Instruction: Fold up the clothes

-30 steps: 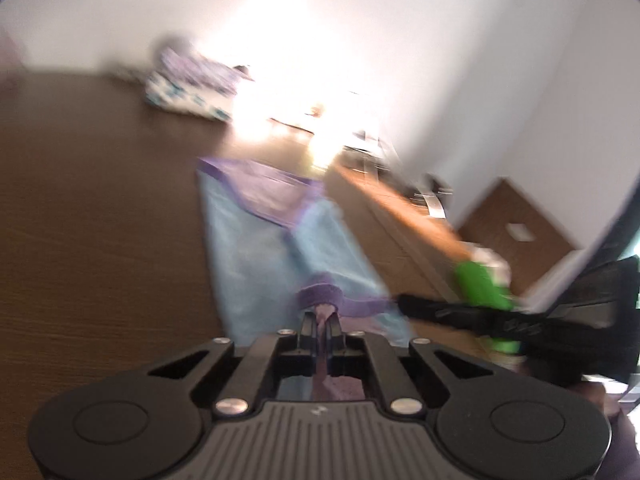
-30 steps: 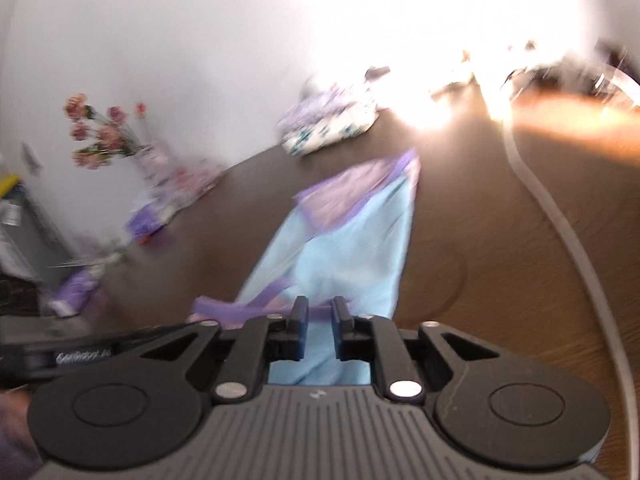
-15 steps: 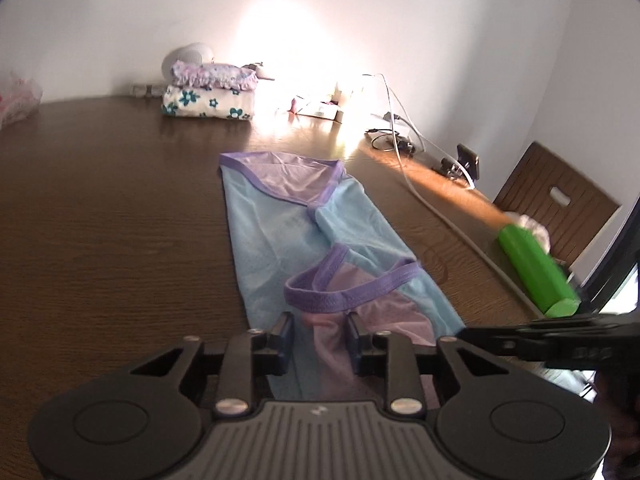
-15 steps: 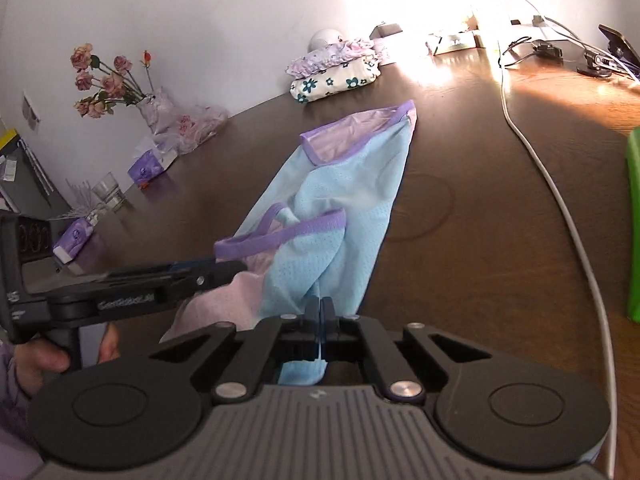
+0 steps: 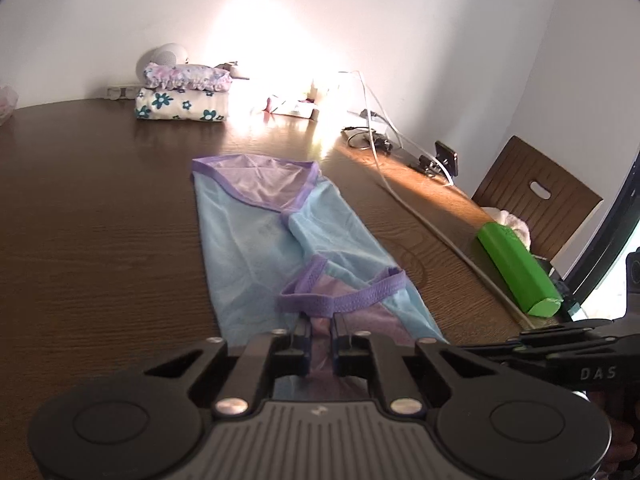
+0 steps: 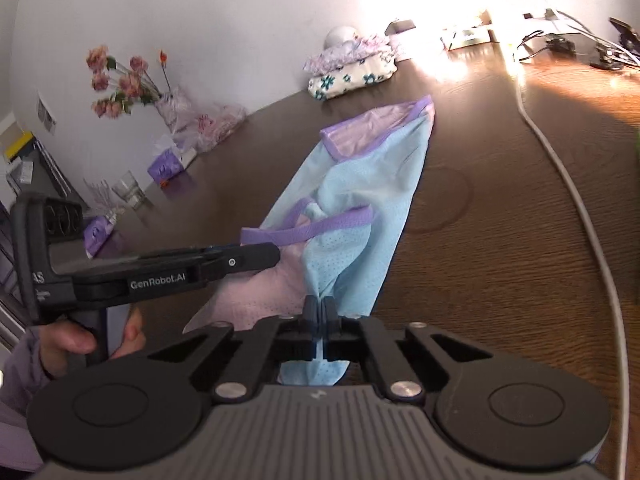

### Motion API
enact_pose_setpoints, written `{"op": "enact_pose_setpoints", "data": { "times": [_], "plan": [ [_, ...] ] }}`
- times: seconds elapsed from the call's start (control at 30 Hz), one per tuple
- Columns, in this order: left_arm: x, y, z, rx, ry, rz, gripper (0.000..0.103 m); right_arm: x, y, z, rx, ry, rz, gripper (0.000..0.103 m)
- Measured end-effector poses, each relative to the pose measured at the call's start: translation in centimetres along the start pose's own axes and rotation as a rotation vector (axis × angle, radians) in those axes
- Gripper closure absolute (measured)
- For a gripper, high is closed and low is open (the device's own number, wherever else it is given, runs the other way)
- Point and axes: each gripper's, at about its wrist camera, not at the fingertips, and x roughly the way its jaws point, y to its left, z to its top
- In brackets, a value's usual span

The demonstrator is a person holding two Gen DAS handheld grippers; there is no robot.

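Left gripper [image 5: 320,330] narrowed onto garment [image 5: 256,236] beside right gripper [image 6: 319,312], both pinching its near end; fold partly made, folded pile [image 5: 182,102] beyond.

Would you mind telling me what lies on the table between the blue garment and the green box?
In the left wrist view, a white cable runs along the wooden table between the blue garment and the green box; otherwise that stretch is bare.
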Motion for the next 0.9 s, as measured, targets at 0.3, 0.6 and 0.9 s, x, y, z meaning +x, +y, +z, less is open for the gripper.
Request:
{"op": "enact_pose_setpoints", "data": {
  "times": [0.3,0.6,0.9],
  "plan": [
    [-1.7,-0.3,0.0,0.063,-0.049,-0.006,0.056,0.4,0.2,0.4,-0.003,-0.049,0.012,0.052],
    [-4.4,0.7,-1.4,0.099,-0.042,-0.048,0.055,3.1,1.1,1.0,-0.053,-0.021,-0.015,0.098],
    [-3.4,0.1,-2.9,0.147,-0.003,-0.029,0.056,0.6,3.2,0.8,-0.208,-0.083,-0.034,0.089]
  ]
}}
